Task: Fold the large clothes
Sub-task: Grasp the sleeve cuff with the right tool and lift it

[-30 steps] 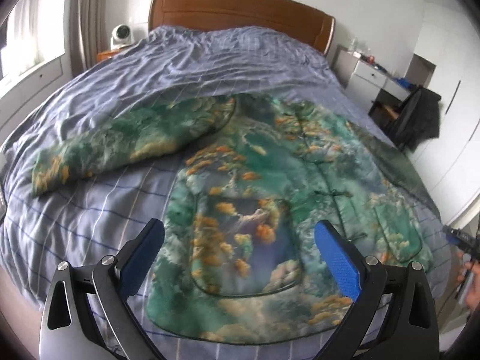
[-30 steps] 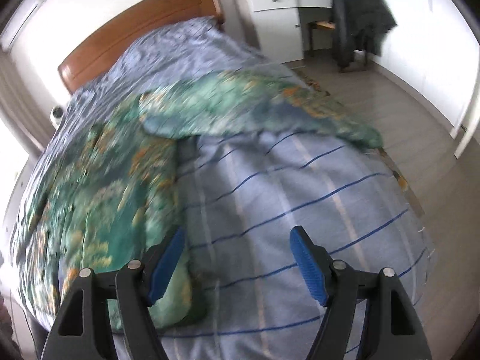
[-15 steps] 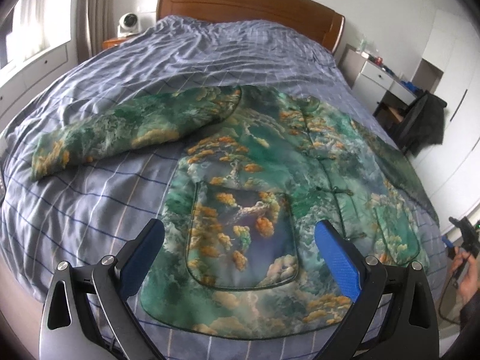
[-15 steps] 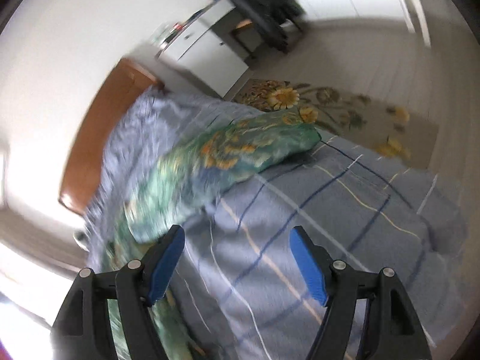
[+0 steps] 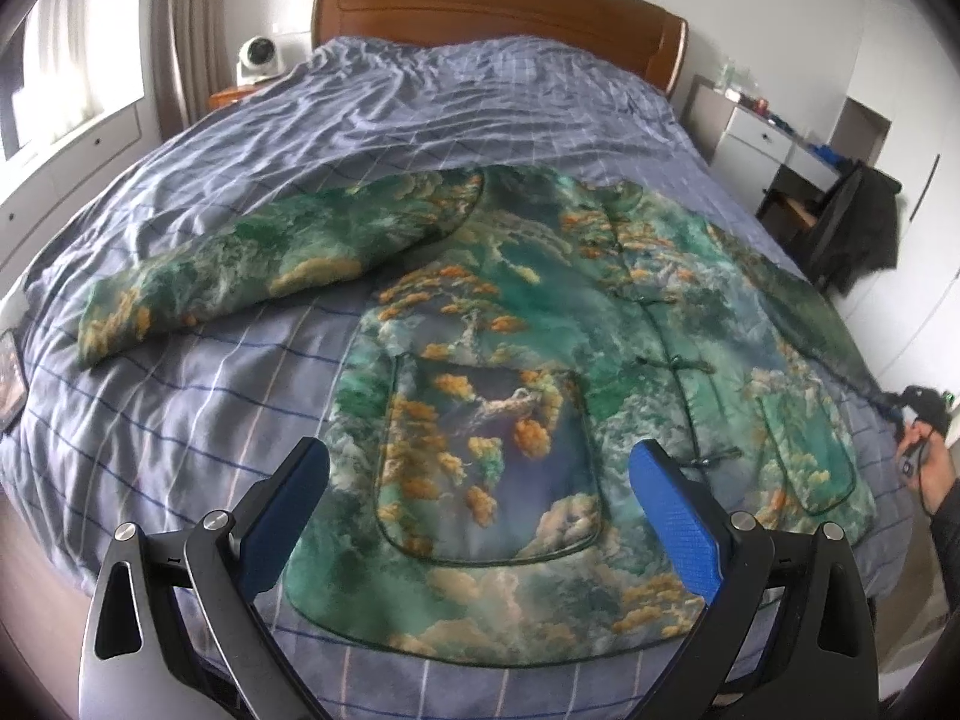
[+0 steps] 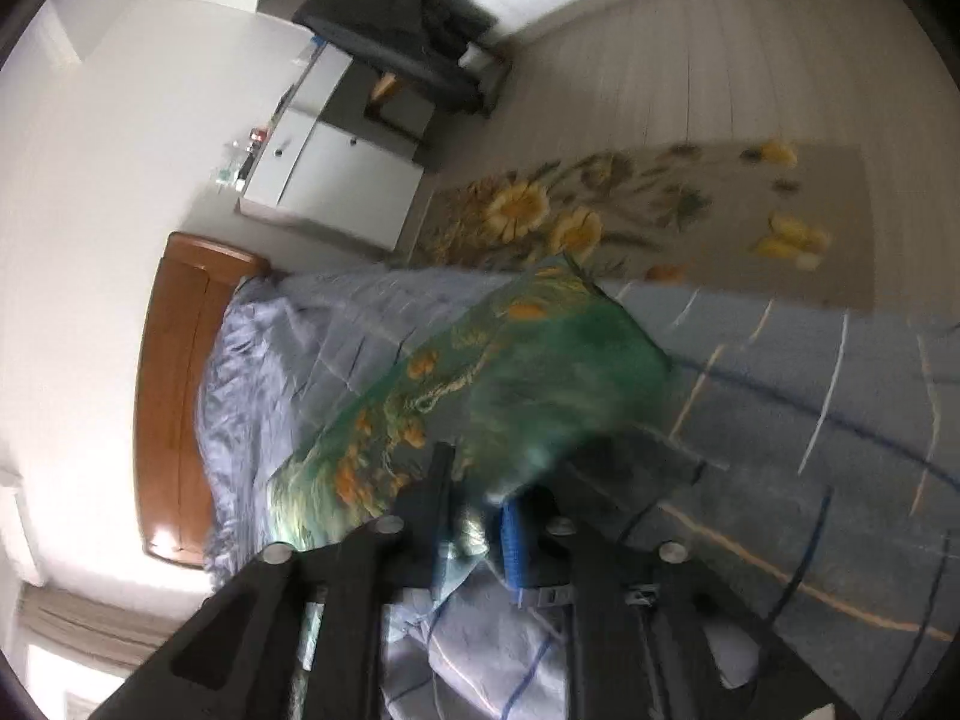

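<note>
A green padded jacket with orange tree print lies face up and buttoned on the blue checked bed cover, both sleeves spread out. My left gripper hovers open above the jacket's hem and left pocket, with nothing between its fingers. In the right wrist view my right gripper is rolled on its side. Its jaws are closing, and green fabric from the end of the right sleeve sits pinched between the blue pads. The left wrist view shows that gripper in a person's hand at the bed's right edge.
A wooden headboard stands at the far end, with a small white fan on the nightstand. A white desk and a chair draped with dark clothing stand right of the bed. A floral rug lies alongside.
My right gripper rolled onto its side, dropped to the end of the right sleeve and went from open to shut on the fabric. The left gripper stays open over the hem.
</note>
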### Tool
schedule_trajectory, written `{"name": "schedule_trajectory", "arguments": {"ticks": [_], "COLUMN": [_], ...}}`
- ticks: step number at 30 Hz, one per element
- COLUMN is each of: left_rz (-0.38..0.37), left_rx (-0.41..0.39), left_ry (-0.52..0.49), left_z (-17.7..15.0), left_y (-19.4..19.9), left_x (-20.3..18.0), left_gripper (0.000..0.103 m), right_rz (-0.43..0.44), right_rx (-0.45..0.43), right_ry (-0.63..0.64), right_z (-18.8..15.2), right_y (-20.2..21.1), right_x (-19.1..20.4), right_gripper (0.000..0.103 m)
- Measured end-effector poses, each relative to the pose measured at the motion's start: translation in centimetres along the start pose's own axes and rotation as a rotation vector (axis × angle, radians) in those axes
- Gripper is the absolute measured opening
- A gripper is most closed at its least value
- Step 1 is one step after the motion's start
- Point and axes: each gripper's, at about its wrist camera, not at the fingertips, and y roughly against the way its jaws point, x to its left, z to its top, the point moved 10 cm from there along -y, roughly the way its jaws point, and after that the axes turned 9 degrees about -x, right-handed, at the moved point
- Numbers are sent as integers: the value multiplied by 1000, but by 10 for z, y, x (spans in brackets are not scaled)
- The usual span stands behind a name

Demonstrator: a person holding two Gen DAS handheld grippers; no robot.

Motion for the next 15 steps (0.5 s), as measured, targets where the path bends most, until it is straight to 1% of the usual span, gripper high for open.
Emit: {"name": "schedule_trajectory", "arguments": {"ticks": [1,3,4,5,9,10,12,14,15], "left_rz": [2,3,3,2,-10,-14,-18,-19,-18], "left_rx": [5,13,16,19,20,20,22,20,18], "left_ry": [5,20,28,37,65,65,58,46,43], "left_z": [-1,-4,-5,-6,-7,-8,-10,-12,-13], "left_y": [-1,-4,-5,-7,-10,-10,-10,-8,-7], "left_x": [3,7,9,10,10,9,7,6,6], "left_gripper": [100,100,100,100,100,100,100,100,100], "right_rz": [6,27,48,64,180,218,280,345,376], "right_rx": [-21,-69,-96,-107,-153,-163,-168,-161,-150], "right_ry": [22,107,183,225,457,533,650,763,822], "right_z": [1,4,5,4,-11,-21,-45,-77,-98], "right_y": [4,16,27,33,68,80,98,112,118], "right_x": [7,31,53,68,154,180,219,256,274], "right_gripper": [11,10,9,9,9,9,9,9,9]}}
